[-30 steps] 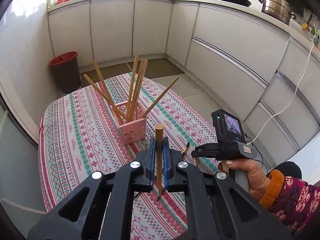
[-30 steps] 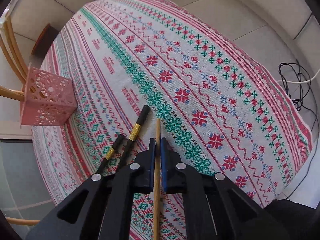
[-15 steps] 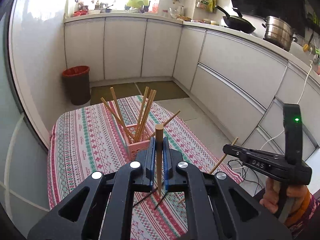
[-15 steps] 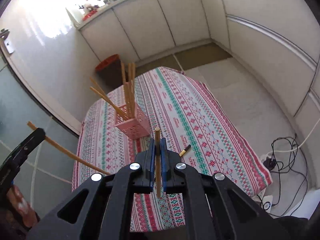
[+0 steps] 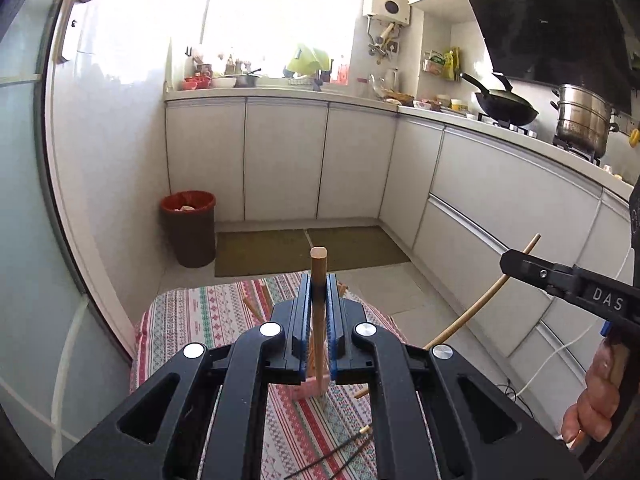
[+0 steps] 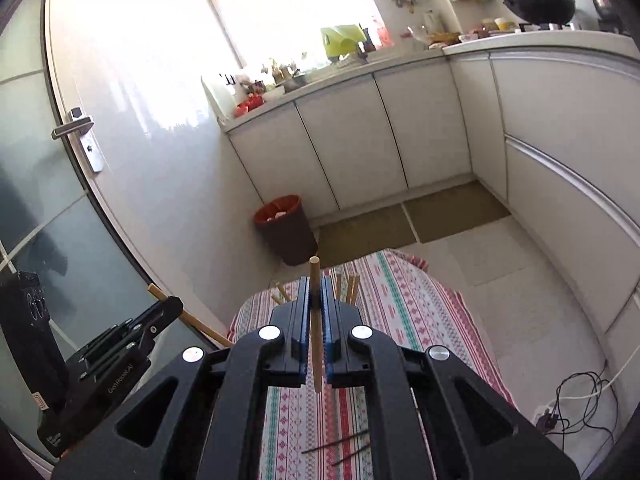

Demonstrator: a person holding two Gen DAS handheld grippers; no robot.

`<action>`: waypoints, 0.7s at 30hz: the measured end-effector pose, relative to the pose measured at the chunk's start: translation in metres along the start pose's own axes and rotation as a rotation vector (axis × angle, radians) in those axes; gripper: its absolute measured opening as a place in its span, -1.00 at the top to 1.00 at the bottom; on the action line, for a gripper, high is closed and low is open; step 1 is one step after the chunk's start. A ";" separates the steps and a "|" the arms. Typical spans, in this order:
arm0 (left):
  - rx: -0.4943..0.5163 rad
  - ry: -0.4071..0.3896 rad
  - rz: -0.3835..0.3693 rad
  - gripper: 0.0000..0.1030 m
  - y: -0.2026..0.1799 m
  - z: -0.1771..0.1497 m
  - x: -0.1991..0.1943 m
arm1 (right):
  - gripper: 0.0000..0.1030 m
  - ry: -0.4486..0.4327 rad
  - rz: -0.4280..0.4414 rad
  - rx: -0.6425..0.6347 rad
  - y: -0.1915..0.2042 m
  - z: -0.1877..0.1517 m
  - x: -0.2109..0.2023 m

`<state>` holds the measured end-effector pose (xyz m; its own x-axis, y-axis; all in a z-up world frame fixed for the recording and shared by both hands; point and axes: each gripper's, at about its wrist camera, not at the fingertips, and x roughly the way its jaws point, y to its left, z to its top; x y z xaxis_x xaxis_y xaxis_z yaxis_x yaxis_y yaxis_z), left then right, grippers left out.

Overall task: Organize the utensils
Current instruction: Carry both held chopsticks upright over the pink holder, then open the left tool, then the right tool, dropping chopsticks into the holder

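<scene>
My left gripper is shut on a wooden chopstick that stands upright between its jaws, high above the table. My right gripper is shut on another wooden chopstick, also upright. The pink holder with several chopsticks is mostly hidden behind both grippers. Two dark chopsticks with gold bands lie on the patterned tablecloth near its front edge. The right gripper also shows at the right of the left wrist view, and the left gripper at the left of the right wrist view.
A red-lined bin stands on the floor beyond the table, by white cabinets. A wok and a steel pot sit on the counter. Cables lie on the floor at the right.
Both grippers have risen well above the table with their chopsticks and tilted up toward the kitchen. The holder has slipped behind the jaws.
</scene>
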<state>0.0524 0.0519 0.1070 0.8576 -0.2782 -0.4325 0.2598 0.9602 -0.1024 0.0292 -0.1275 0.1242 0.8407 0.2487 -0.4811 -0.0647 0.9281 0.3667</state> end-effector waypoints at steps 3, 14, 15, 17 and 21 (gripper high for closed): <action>-0.024 -0.018 0.030 0.88 0.006 0.007 0.017 | 0.89 -0.028 0.001 -0.018 0.006 0.015 0.009; -0.129 0.079 0.064 0.88 0.038 -0.021 0.104 | 0.89 -0.021 -0.049 -0.090 0.008 0.013 0.079; -0.136 0.076 0.062 0.88 0.040 -0.026 0.109 | 0.89 -0.018 -0.053 -0.097 0.008 0.012 0.085; -0.149 0.095 0.021 0.85 0.045 -0.034 0.120 | 0.89 -0.010 -0.060 -0.107 0.008 0.009 0.095; -0.184 0.070 0.016 0.26 0.056 -0.047 0.117 | 0.89 0.012 -0.066 -0.114 0.010 0.003 0.109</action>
<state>0.1463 0.0739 0.0087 0.8261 -0.2668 -0.4963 0.1555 0.9546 -0.2542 0.1217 -0.0918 0.0778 0.8386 0.1889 -0.5109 -0.0707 0.9678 0.2417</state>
